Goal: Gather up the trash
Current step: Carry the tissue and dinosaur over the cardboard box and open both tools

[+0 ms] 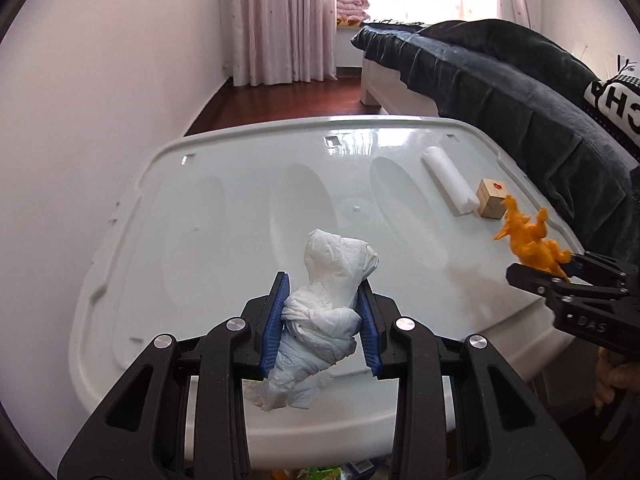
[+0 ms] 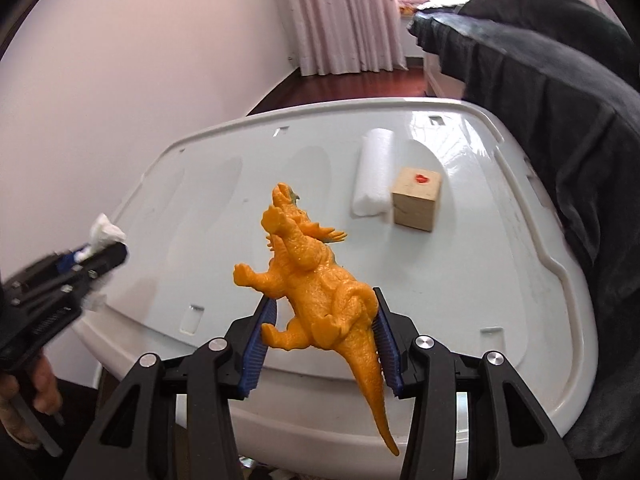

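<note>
White crumpled tissue (image 1: 324, 312) sits clenched between the blue pads of the left gripper (image 1: 323, 322), lifted clear of the glossy plastic lid (image 1: 224, 208), presumably so it can be carried off as rubbish. The right gripper (image 2: 325, 344) grasps an orange toy dinosaur (image 2: 316, 280) by its hindquarters, tail hanging down, also above the lid. A foam roll (image 2: 374, 172) and a wooden block (image 2: 416, 200) lie side by side on the lid's far right, not yet collected. Where the bin stands I cannot tell.

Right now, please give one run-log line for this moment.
left gripper: holds crumpled tissue | right gripper: holds orange dinosaur
</note>
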